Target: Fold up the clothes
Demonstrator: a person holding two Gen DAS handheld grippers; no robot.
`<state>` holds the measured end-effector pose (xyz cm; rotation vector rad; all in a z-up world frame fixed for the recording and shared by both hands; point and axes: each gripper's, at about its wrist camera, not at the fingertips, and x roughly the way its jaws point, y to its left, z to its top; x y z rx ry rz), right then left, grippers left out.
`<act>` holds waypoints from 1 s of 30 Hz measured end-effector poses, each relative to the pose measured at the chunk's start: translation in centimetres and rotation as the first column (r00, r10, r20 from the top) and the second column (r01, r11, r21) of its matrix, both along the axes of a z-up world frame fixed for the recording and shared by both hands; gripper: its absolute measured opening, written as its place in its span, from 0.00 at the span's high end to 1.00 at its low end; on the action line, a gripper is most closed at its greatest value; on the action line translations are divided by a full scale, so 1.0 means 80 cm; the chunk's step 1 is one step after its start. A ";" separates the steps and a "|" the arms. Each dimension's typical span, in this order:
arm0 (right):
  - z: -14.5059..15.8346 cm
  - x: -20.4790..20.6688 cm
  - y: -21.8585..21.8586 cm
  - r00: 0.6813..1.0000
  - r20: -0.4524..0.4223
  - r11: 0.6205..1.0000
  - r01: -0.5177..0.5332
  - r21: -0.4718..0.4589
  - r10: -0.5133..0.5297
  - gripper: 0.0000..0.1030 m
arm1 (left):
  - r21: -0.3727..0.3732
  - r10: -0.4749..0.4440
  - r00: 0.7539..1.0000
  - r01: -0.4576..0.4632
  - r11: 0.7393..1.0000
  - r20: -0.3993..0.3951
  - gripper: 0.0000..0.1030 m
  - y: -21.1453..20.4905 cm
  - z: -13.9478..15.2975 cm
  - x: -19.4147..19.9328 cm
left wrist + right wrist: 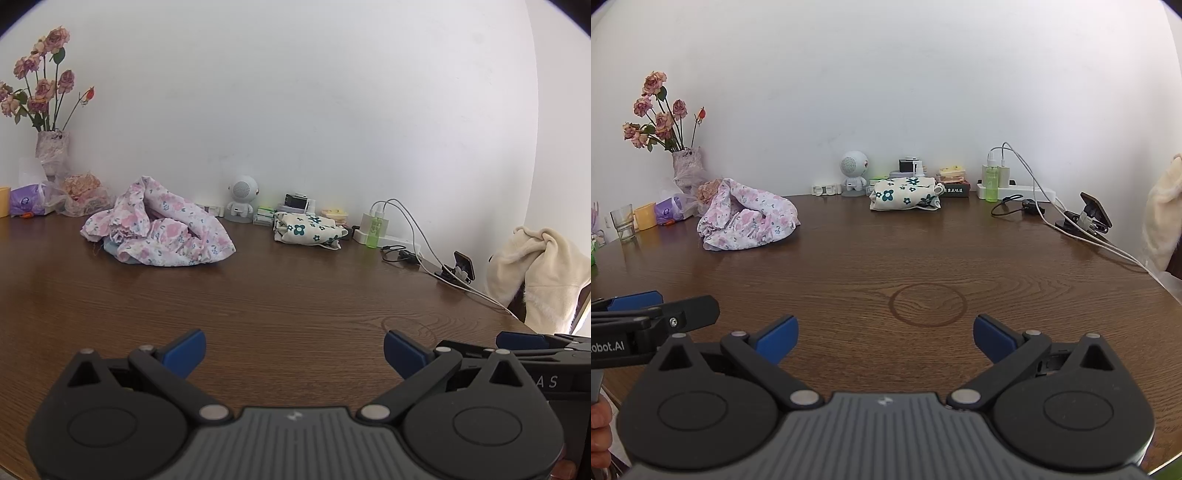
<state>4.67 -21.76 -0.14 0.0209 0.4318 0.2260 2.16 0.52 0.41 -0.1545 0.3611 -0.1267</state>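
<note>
A crumpled pink floral garment (159,229) lies in a heap on the brown wooden table (277,295), far left of centre; it also shows in the right wrist view (746,218). A folded white cloth with dark green flowers (308,228) lies by the wall, also in the right wrist view (907,194). My left gripper (293,350) is open and empty, low over the table's near edge, far from both cloths. My right gripper (884,338) is open and empty beside it; its blue-tipped finger shows at the right of the left view (521,339).
Along the wall stand a vase of dried roses (685,162), a glass (623,221), a yellow cup (645,216), a small white robot speaker (854,173), a green bottle (991,182), a power strip with cables (1034,192) and a phone clamp (1089,216). A cream fleece (546,273) hangs on a chair at right.
</note>
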 end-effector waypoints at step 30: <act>-0.002 0.002 -0.001 1.000 -0.014 1.000 0.002 0.011 -0.001 0.00 | 0.000 -0.004 1.000 0.004 1.000 -0.003 0.00 0.000 -0.002 0.000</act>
